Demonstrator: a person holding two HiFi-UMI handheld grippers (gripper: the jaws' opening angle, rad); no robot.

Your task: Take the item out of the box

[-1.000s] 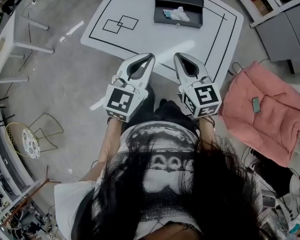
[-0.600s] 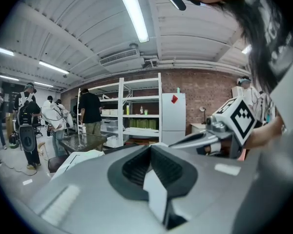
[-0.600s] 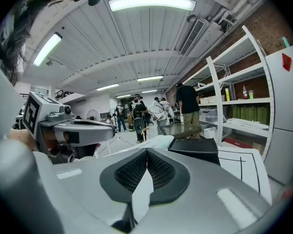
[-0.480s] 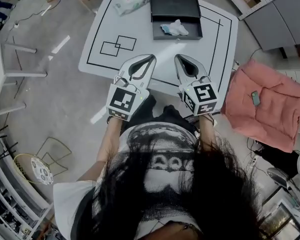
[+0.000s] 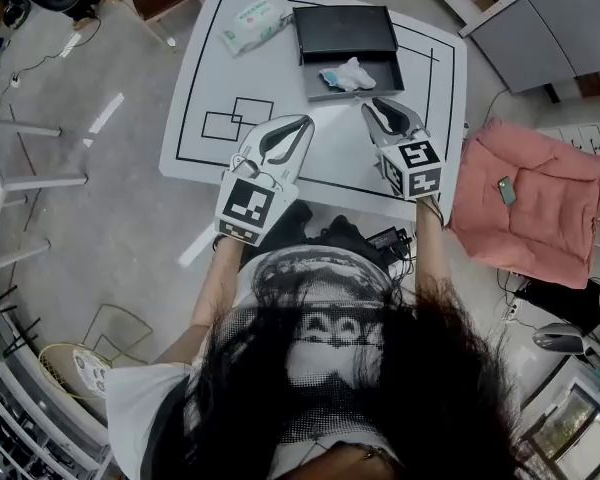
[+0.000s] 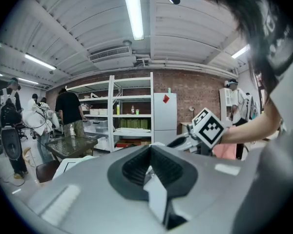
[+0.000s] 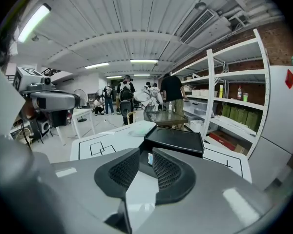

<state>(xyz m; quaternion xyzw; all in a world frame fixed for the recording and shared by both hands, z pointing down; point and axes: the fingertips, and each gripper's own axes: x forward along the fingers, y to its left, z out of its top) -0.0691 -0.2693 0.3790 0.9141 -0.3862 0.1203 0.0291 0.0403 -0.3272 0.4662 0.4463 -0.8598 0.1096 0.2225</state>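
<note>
Approach step: right gripper (image 5: 392, 106), jaws opening on nothing, hung near the black box (image 5: 342, 33); next it likely needed to straddle the crumpled white item (image 5: 348, 73); left gripper (image 5: 298, 126) sat closed, empty

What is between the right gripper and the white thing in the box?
Nothing visible. The right gripper, jaws opening and empty, sits just before the open box, and the white item lies uncovered inside, behind its low front wall.

The room is bright and evenly lit by ceiling tubes (image 6: 133, 11) straight above my left gripper (image 6: 149, 160), and they bloom white. Its grey shell, close to the lens, is soft and faintly glossy. Both gripper views bend hard and go black at the corners. Ahead of it, the white table (image 5: 280, 78) carries only faint shadows.
</note>
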